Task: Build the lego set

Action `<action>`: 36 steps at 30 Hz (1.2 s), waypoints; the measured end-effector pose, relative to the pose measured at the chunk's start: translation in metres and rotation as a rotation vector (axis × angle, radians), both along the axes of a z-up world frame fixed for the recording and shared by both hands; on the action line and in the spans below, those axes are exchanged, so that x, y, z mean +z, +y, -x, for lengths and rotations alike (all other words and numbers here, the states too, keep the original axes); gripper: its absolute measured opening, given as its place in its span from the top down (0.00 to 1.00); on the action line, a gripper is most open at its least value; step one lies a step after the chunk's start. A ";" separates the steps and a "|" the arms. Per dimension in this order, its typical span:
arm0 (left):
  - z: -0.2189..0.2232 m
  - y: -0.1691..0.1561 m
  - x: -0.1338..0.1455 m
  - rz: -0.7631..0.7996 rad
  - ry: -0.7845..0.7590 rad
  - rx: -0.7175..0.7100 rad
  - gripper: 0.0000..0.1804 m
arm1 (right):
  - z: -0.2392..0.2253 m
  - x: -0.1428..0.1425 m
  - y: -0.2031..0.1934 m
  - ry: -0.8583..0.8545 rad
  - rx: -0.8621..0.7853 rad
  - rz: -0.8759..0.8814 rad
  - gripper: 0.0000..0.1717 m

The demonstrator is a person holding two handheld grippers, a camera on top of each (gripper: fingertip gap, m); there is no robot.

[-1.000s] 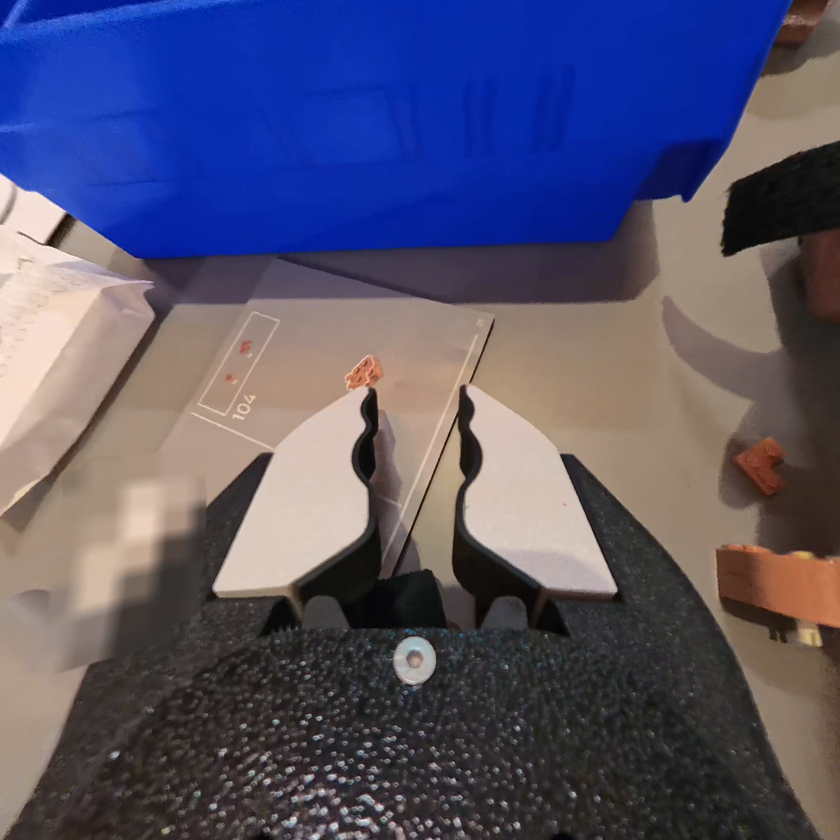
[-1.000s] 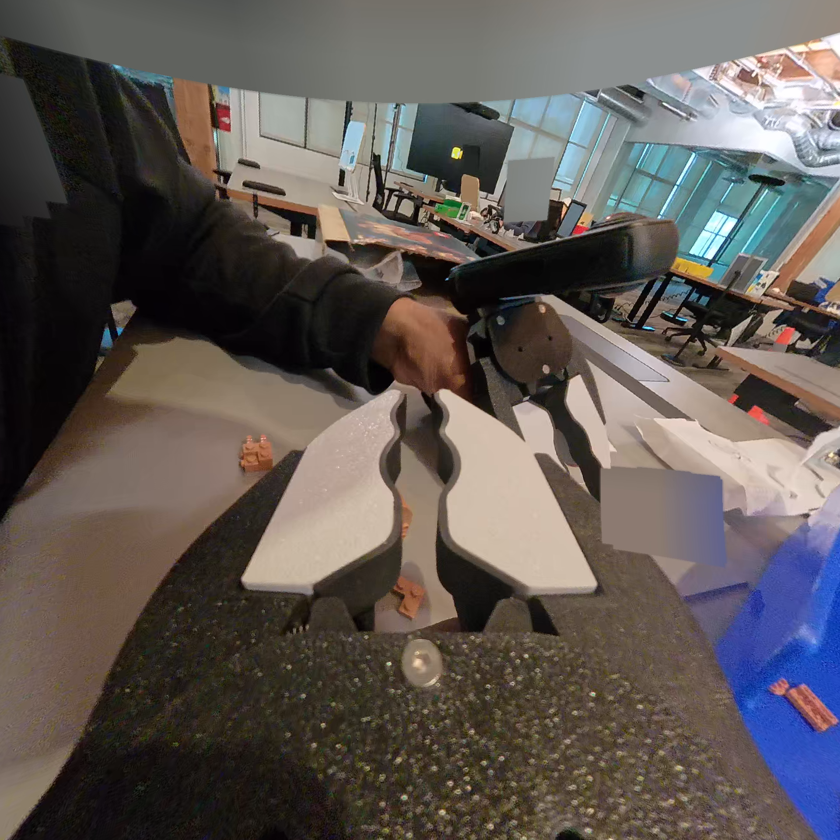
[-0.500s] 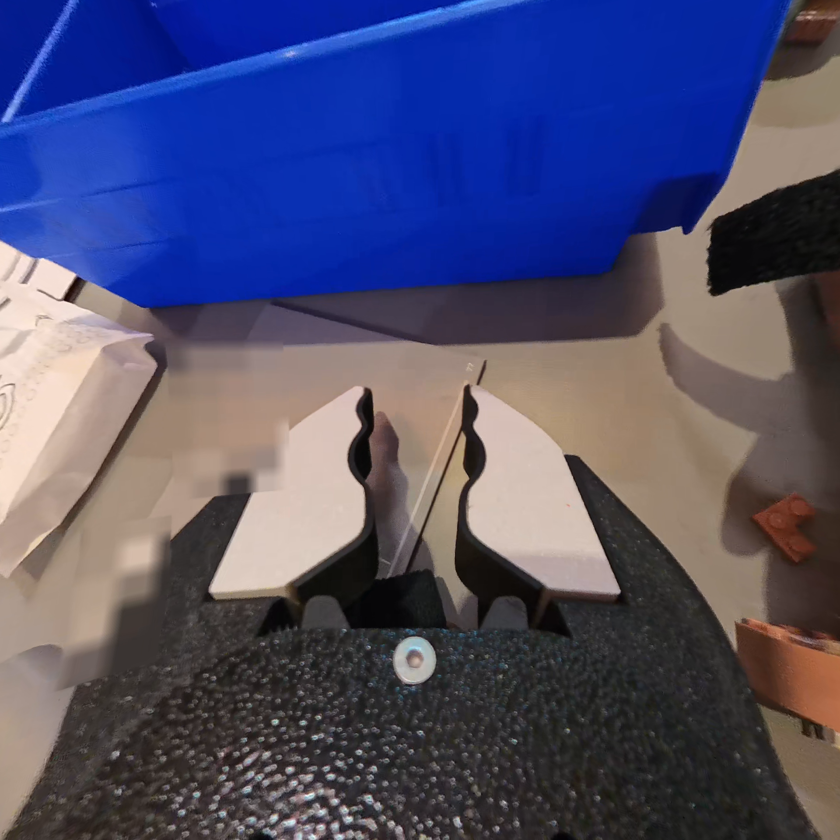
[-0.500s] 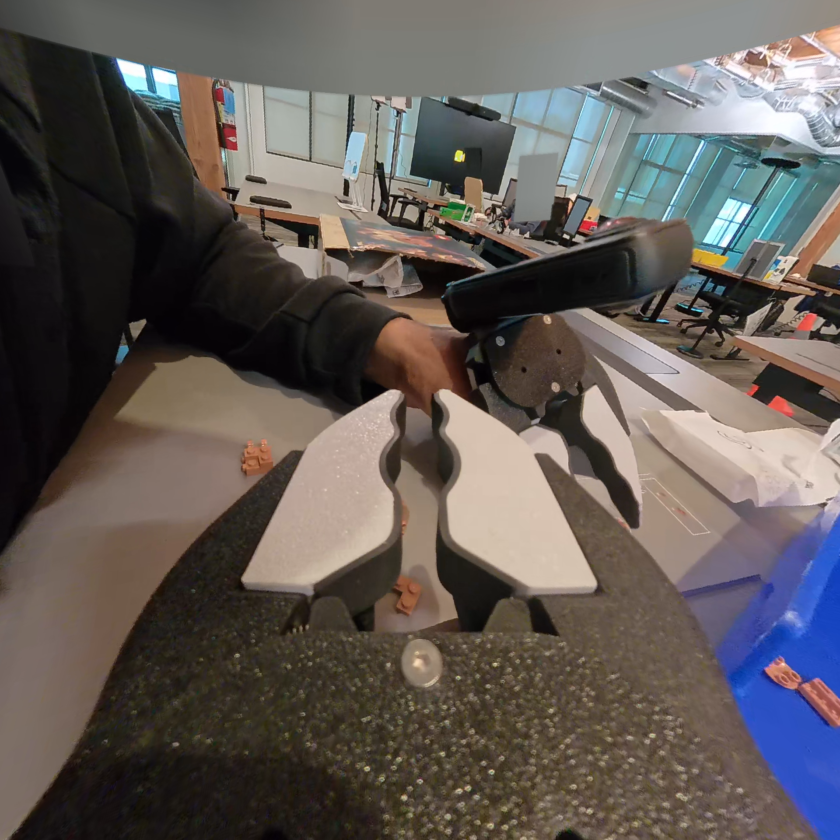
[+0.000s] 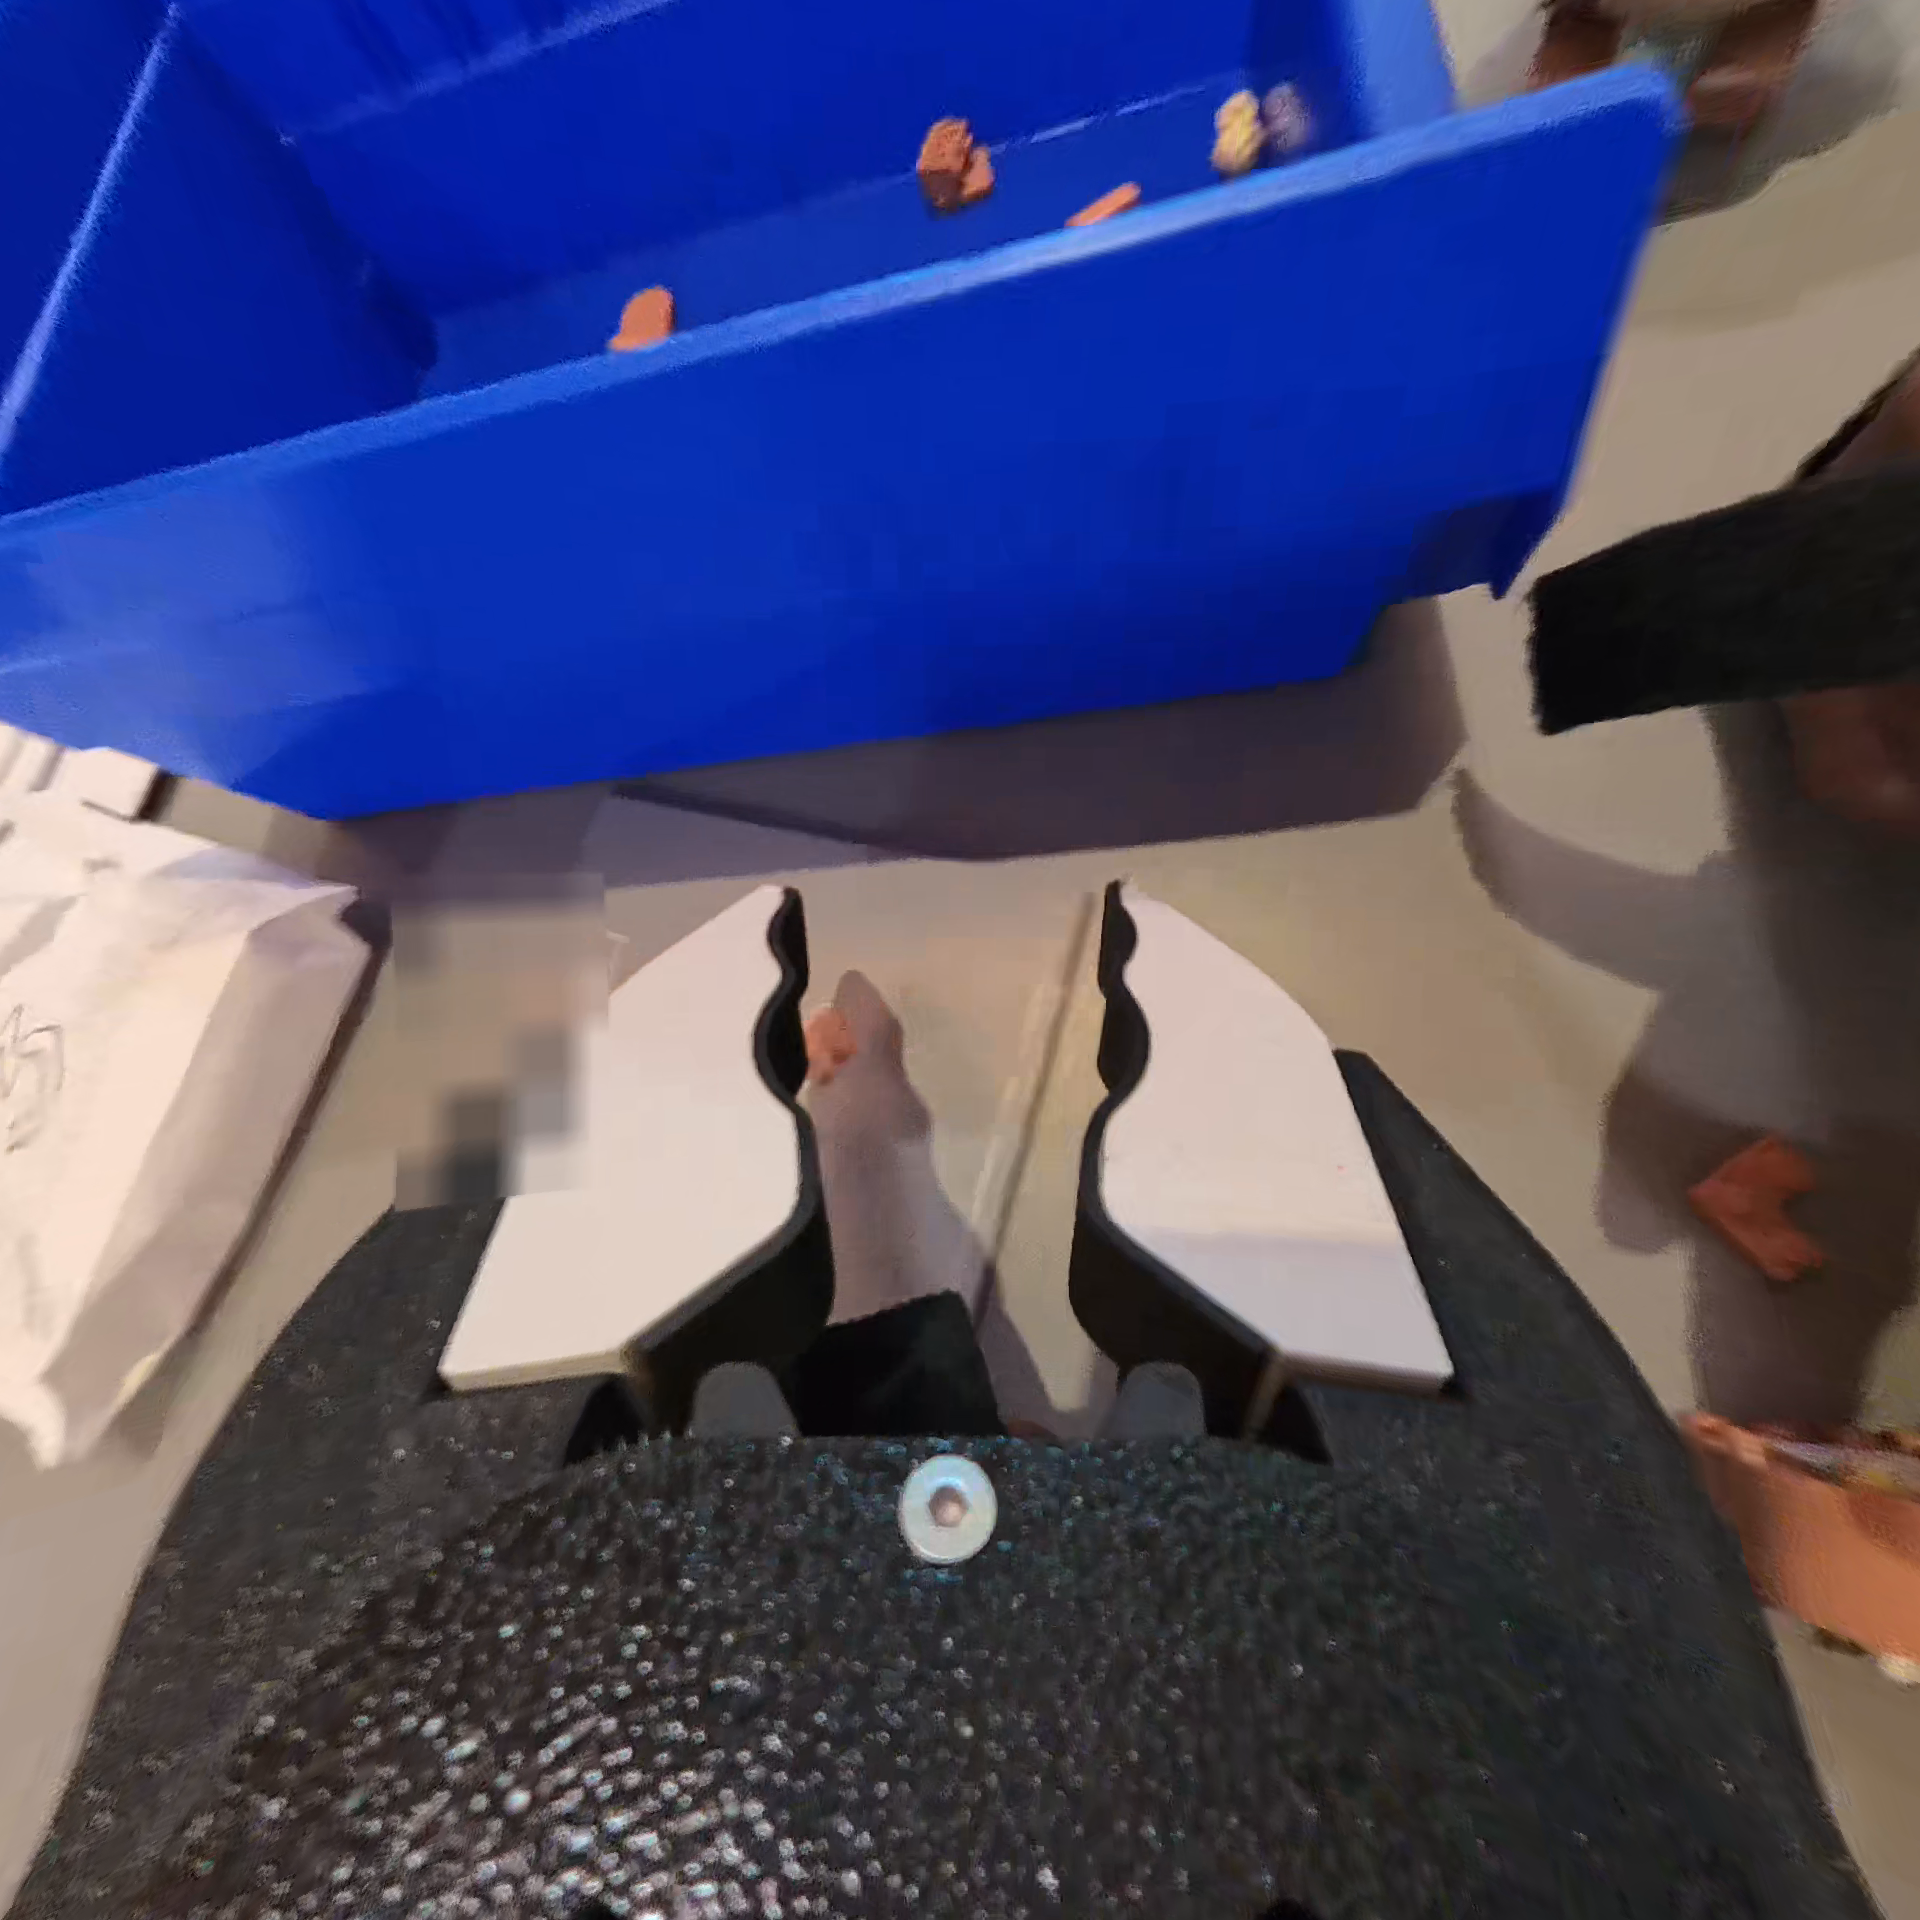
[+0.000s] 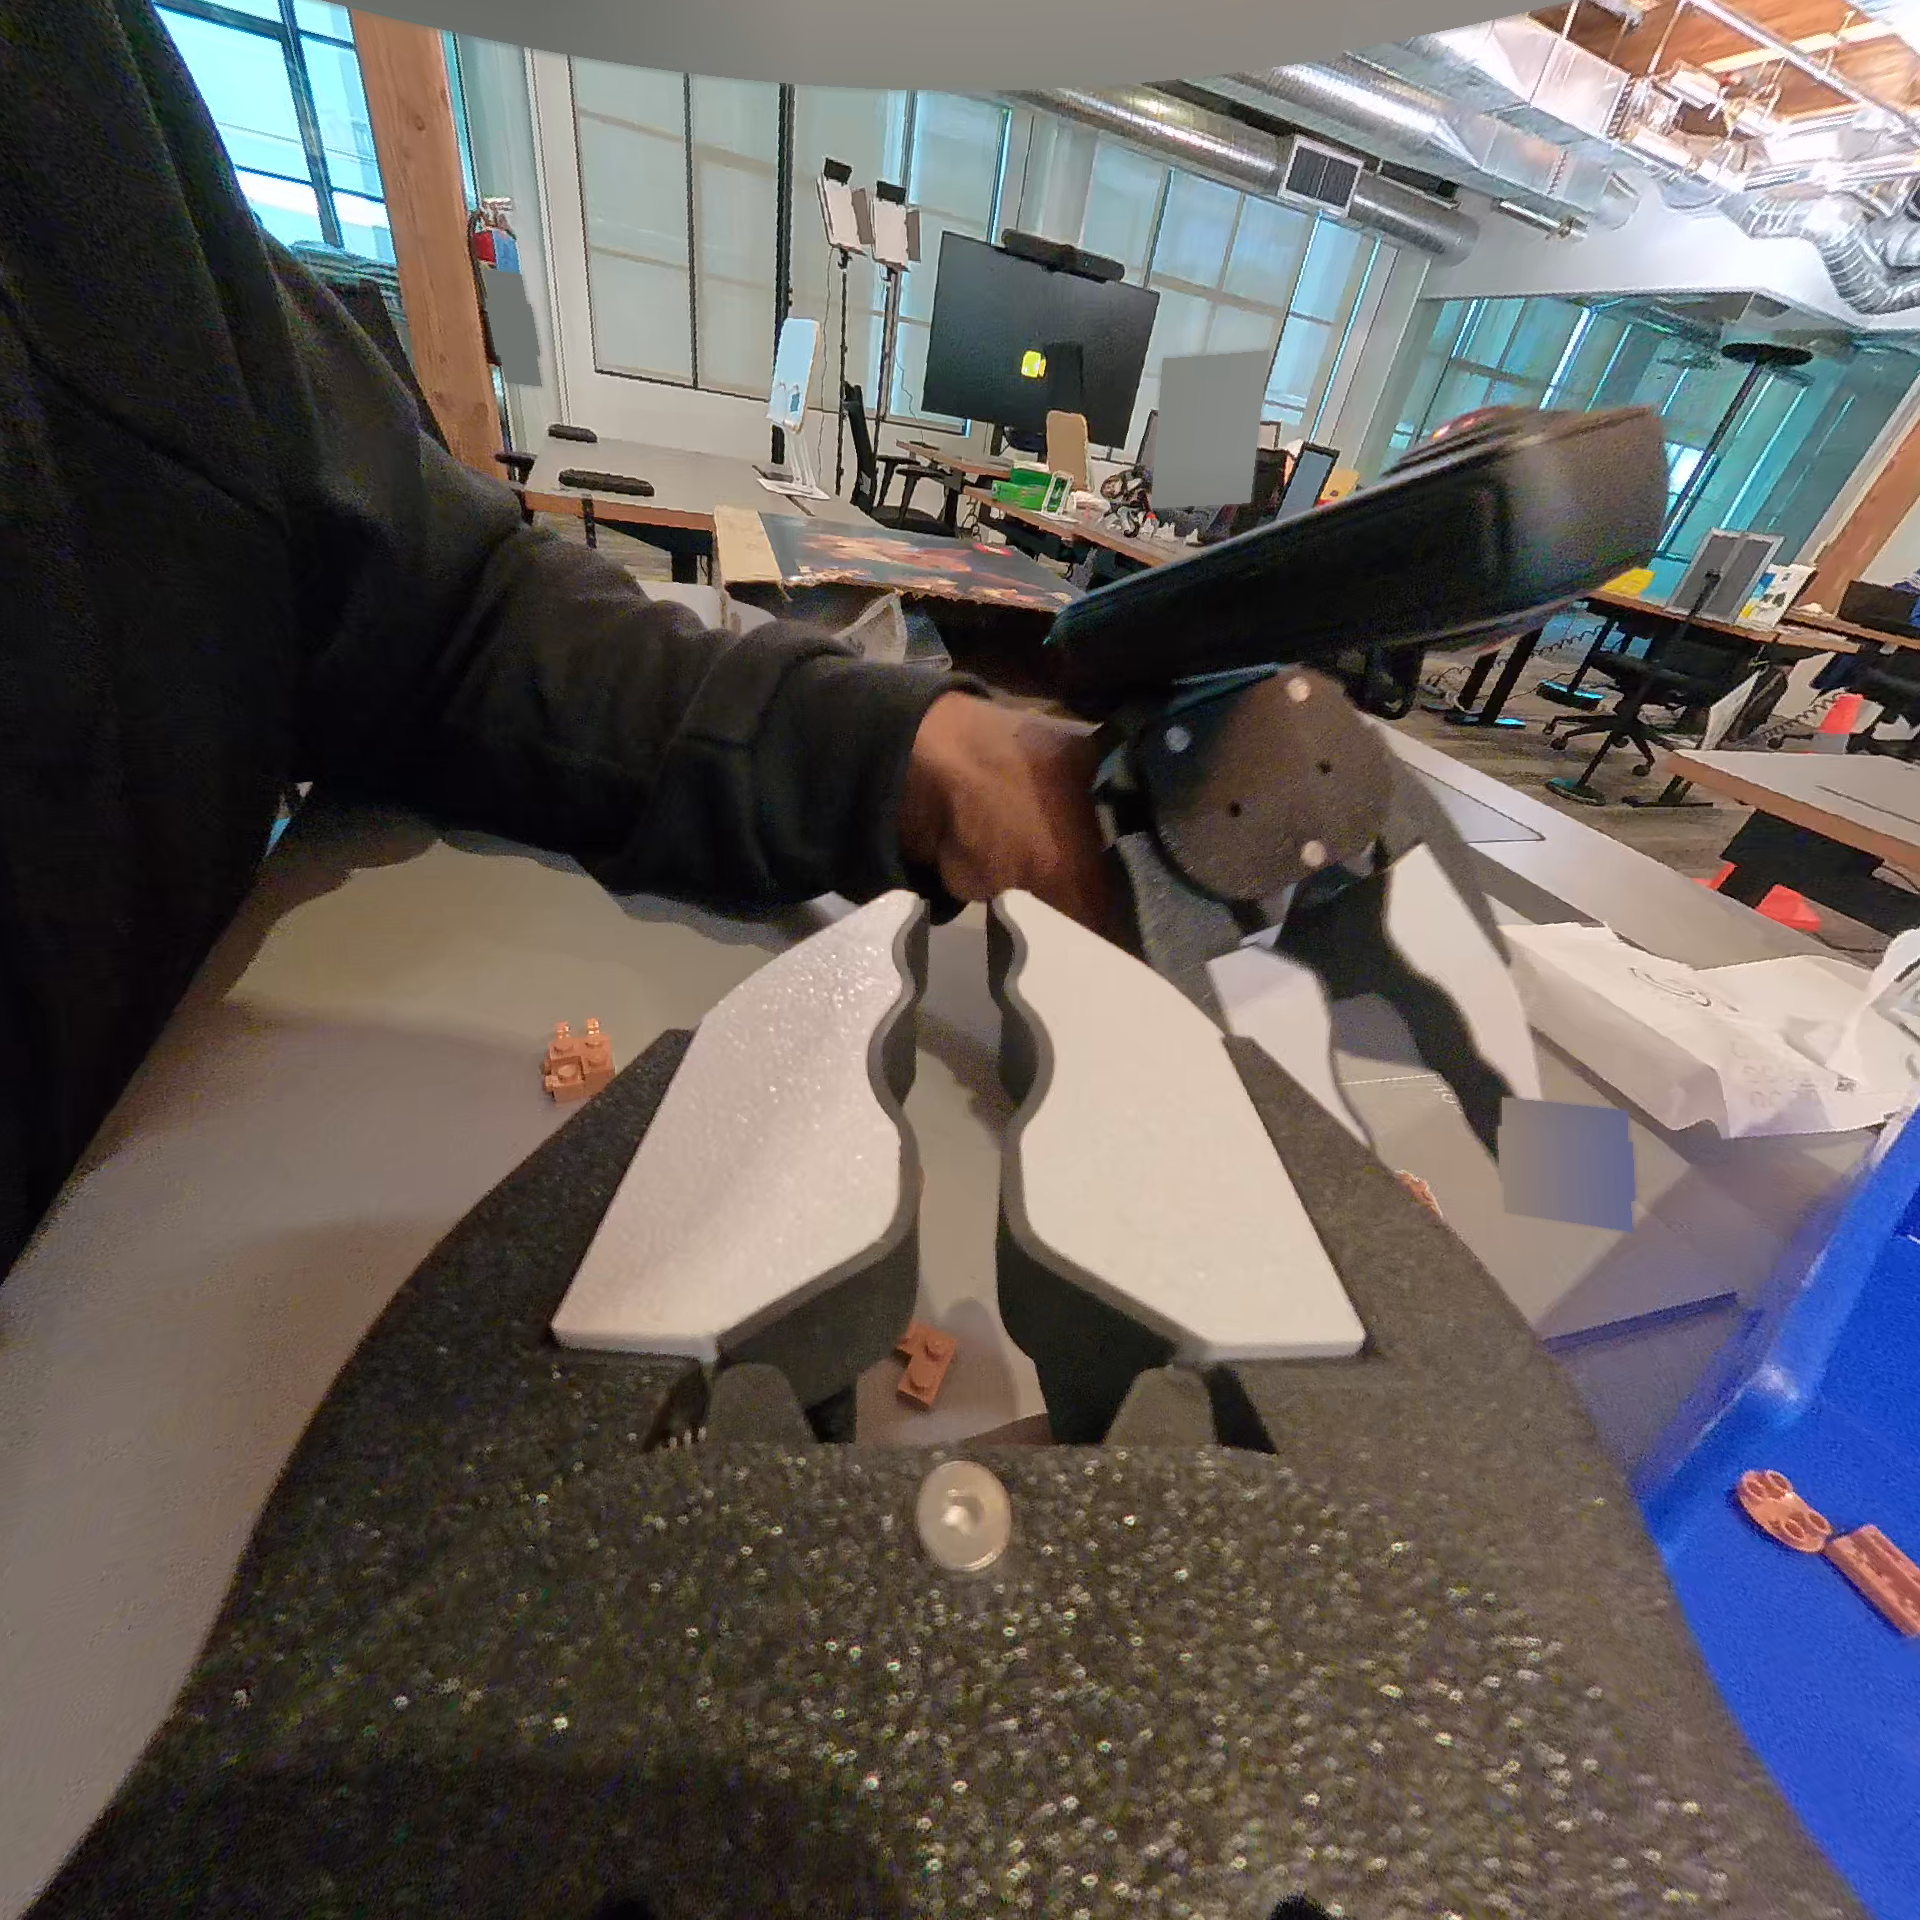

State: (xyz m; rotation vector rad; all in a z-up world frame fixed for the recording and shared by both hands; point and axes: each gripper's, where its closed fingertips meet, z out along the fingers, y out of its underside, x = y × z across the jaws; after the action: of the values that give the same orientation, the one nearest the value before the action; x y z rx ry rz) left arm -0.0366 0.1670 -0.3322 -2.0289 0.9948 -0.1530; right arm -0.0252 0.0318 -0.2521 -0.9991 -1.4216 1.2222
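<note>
Left gripper (image 5: 951, 904) fingers gaping wide, gripping nothing; risking nudging small brown brick (image 5: 828, 1039) away. Right gripper (image 6: 954, 914) fingers nearly closed, empty.

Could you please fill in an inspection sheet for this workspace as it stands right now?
Surface: grey table, with a flat grey card lying under the left claw.
Job's things: blue bin holding small brown bricks; more brown bricks loose on the table.
Clutter: white paper bag beside the bin.
Grippers: left claw open, nothing gripped, a small brown piece by its left finger; right claw nearly closed with a narrow gap, nothing between its tips.
Cables: nothing seen.
Surroundings: open office with desks, chairs and a dark wall screen.
</note>
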 end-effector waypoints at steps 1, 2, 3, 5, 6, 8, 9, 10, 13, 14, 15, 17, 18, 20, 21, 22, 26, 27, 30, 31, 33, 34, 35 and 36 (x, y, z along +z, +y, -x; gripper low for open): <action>-0.006 -0.008 -0.004 0.017 -0.002 -0.033 0.70 | 0.000 0.000 0.000 0.001 0.000 -0.001 0.94; -0.005 -0.010 -0.004 0.009 0.025 -0.038 0.69 | -0.001 0.000 0.000 0.001 0.000 -0.004 0.94; 0.000 -0.008 -0.001 -0.022 0.044 -0.016 0.69 | -0.001 0.000 -0.001 -0.004 0.005 -0.004 0.94; 0.002 -0.008 0.004 -0.017 -0.011 0.008 0.70 | -0.001 0.000 -0.001 -0.006 0.005 0.003 0.94; 0.003 -0.009 0.004 0.006 -0.054 0.028 0.70 | -0.001 0.000 0.000 -0.008 0.007 0.008 0.94; 0.009 -0.006 -0.003 0.039 -0.097 0.090 0.70 | -0.001 0.000 0.000 -0.007 0.008 0.020 0.94; 0.012 -0.004 -0.006 0.042 -0.103 0.119 0.70 | -0.001 0.001 0.001 -0.007 0.008 0.024 0.94; 0.015 -0.003 -0.009 0.051 -0.106 0.138 0.70 | -0.001 0.001 0.001 -0.009 0.009 0.027 0.94; 0.018 0.000 -0.013 0.077 -0.102 0.165 0.67 | -0.002 0.001 0.001 -0.009 0.012 0.036 0.94; 0.018 0.000 -0.015 0.079 -0.091 0.168 0.67 | -0.002 0.001 0.001 -0.011 0.014 0.040 0.94; 0.018 0.000 -0.017 0.083 -0.073 0.164 0.66 | -0.003 0.001 0.001 -0.011 0.015 0.043 0.94; 0.017 0.000 -0.016 0.068 -0.055 0.161 0.66 | -0.003 0.002 0.001 -0.013 0.017 0.048 0.94; 0.016 0.000 -0.016 0.064 -0.052 0.162 0.66 | -0.003 0.002 0.002 -0.014 0.018 0.050 0.94; 0.016 0.000 -0.016 0.065 -0.052 0.162 0.66 | -0.003 0.002 0.001 -0.014 0.018 0.049 0.94; 0.016 0.000 -0.016 0.068 -0.052 0.162 0.66 | -0.003 0.002 0.001 -0.015 0.019 0.048 0.94; 0.016 0.000 -0.016 0.070 -0.052 0.159 0.66 | -0.004 0.002 0.001 -0.015 0.019 0.046 0.94; 0.015 0.001 -0.017 0.078 -0.052 0.155 0.66 | -0.004 0.002 0.000 -0.017 0.019 0.041 0.94; 0.015 0.001 -0.017 0.080 -0.052 0.156 0.66 | -0.004 0.001 -0.001 -0.018 0.019 0.040 0.94; 0.014 0.003 -0.017 0.086 -0.053 0.160 0.66 | -0.005 0.001 -0.001 -0.018 0.021 0.034 0.94; 0.015 0.003 -0.017 0.089 -0.055 0.162 0.66 | -0.005 0.002 -0.001 -0.017 0.021 0.034 0.94; 0.015 0.003 -0.017 0.089 -0.060 0.164 0.66 | -0.005 0.002 -0.002 -0.018 0.021 0.034 0.94; 0.015 0.003 -0.017 0.089 -0.063 0.166 0.66 | -0.005 0.002 -0.002 -0.017 0.021 0.034 0.95; 0.015 0.003 -0.016 0.091 -0.068 0.168 0.66 | -0.005 0.002 -0.001 -0.017 0.021 0.035 0.95; 0.015 0.003 -0.016 0.093 -0.073 0.169 0.66 | -0.005 0.002 -0.002 -0.017 0.021 0.036 0.95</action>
State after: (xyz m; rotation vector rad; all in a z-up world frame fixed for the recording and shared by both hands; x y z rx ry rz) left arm -0.0521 0.1704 -0.3483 -2.1656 0.7795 -0.1847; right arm -0.0200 0.0303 -0.2502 -1.0237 -1.4314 1.2611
